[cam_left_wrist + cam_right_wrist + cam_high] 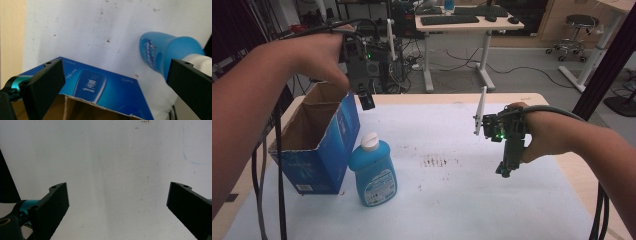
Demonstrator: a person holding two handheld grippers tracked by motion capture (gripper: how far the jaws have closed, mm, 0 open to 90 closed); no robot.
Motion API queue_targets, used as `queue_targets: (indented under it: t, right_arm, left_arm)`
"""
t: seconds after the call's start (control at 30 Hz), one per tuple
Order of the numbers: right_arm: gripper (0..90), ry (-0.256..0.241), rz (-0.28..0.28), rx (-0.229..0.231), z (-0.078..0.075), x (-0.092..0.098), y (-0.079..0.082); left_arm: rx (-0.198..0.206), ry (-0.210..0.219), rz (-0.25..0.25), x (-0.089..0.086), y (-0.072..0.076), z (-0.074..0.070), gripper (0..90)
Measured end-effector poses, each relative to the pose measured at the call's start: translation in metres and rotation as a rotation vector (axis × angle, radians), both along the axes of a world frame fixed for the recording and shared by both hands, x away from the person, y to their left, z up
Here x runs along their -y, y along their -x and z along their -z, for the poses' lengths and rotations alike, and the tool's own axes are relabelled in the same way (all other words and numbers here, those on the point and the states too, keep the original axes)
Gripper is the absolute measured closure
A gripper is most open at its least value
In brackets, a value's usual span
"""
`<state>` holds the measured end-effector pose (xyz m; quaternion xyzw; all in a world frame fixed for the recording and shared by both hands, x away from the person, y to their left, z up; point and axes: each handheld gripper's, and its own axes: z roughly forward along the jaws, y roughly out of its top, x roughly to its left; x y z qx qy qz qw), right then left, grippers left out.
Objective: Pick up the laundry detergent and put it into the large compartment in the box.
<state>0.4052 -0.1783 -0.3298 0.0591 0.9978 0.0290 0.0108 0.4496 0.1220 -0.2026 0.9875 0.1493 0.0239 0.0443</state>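
Nearest, a blue bottle (373, 170) stands on the table (462, 200) beside its open carton (319, 145); left gripper (367, 100) hovers above, jaws wide and empty, seemingly for packing; right gripper (506, 170) waits, likewise agape.

Box (319, 145) and bottle (373, 171) left; right free

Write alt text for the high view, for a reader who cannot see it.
A blue bottle with a white cap stands on a white table beside an open blue box. The left gripper hangs above the box's far corner; the right gripper hovers over bare table at right, apart from both.
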Motion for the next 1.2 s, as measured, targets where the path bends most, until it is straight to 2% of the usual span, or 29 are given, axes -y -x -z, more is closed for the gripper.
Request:
queue_targets:
  t: [0.13,0.27,0.3,0.33,0.37,0.5,0.53,0.6,0.7,0.73,0.8,0.83,1.2]
  right_arm:
    - [3.2,-0.018,-0.006,0.011,-0.003,0.001,0.0]
    - [3.2,-0.01,-0.011,0.019,-0.004,-0.001,0.005]
    - [3.2,-0.011,-0.017,0.021,-0.004,-0.001,0.005]
    - [3.2,-0.009,-0.015,0.024,-0.005,-0.002,0.007]
    - [3.2,-0.008,-0.017,0.027,-0.005,-0.002,0.007]
    - [3.2,-0.006,-0.027,0.03,-0.005,-0.004,0.009]
    - [3.2,-0.004,-0.032,0.033,-0.006,-0.005,0.011]
    - [3.2,0.002,-0.03,0.034,-0.006,-0.005,0.013]
    - [3.2,0.008,-0.046,0.041,-0.005,-0.004,0.014]
    - [3.2,0.007,-0.039,0.04,-0.006,-0.004,0.016]
    - [3.2,0.005,-0.041,0.042,-0.007,-0.004,0.016]
    - [3.2,0.0,-0.04,0.044,-0.008,-0.004,0.018]
    - [3.2,-0.004,-0.053,0.051,-0.007,-0.006,0.019]
  left_arm:
    - [0.012,0.019,0.002,-0.001,0.017,-0.01,1.7]
    - [0.022,0.026,-0.005,-0.002,0.027,-0.015,1.7]
    - [0.016,0.023,-0.004,-0.003,0.035,-0.018,1.7]
    - [0.016,0.023,-0.004,-0.003,0.035,-0.018,1.8]
    - [0.01,0.033,0.001,-0.004,0.043,-0.02,1.7]
    - [-0.015,0.062,-0.016,-0.007,0.055,-0.022,1.7]
    - [-0.038,0.072,-0.025,-0.008,0.061,-0.021,1.7]
    - [-0.053,0.072,-0.035,-0.009,0.067,-0.018,1.7]
    - [-0.052,0.071,-0.051,-0.01,0.072,-0.015,1.7]
    - [-0.057,0.081,-0.076,-0.011,0.076,-0.011,1.7]
    - [-0.061,0.087,-0.085,-0.011,0.077,-0.009,1.7]
    - [-0.071,0.101,-0.106,-0.013,0.079,-0.005,1.7]
    - [-0.091,0.108,-0.154,-0.012,0.088,0.019,1.7]
